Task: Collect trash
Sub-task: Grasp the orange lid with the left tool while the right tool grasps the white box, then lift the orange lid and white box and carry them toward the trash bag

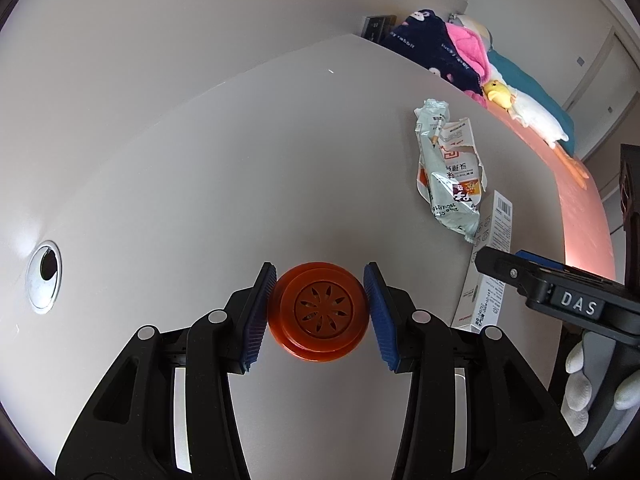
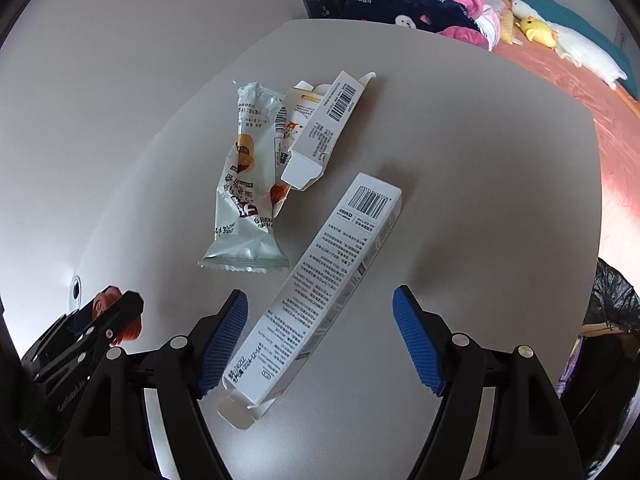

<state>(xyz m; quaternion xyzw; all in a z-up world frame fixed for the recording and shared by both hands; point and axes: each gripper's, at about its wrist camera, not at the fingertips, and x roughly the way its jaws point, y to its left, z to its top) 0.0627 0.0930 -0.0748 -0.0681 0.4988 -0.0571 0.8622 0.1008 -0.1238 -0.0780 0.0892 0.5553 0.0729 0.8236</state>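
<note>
My left gripper (image 1: 320, 312) sits low over the grey table (image 1: 240, 160) with its blue pads (image 1: 258, 316) either side of an orange round cap (image 1: 318, 314); the left pad looks to be touching the rim and the right pad is at most a sliver off, so I judge it as closing on the cap, though I cannot tell whether it is truly pinched. To do this well I would squeeze across the widest part of the rim, keep the pads level so the disc does not squirt out, and lift only once both pads bite. My right gripper (image 2: 320, 336) is spread wide, with the near end of a long white box (image 2: 316, 284) lying slantwise between its fingers, close to the left pad (image 2: 224, 340) and well clear of the right one; it needs centring before it closes. Beyond that lie a crumpled snack wrapper (image 2: 244, 184) and a smaller opened white box (image 2: 320, 132), touching one another, all still on the table. A black bag (image 2: 612, 300) shows past the table's right edge, probably for the trash. Further off are a bed with a dark blanket (image 2: 400, 0) and a yellow plush duck (image 2: 538, 30), and a cable hole (image 1: 44, 276) in the table to my left. The two grippers stand near each other, so I would watch for a bump.
</note>
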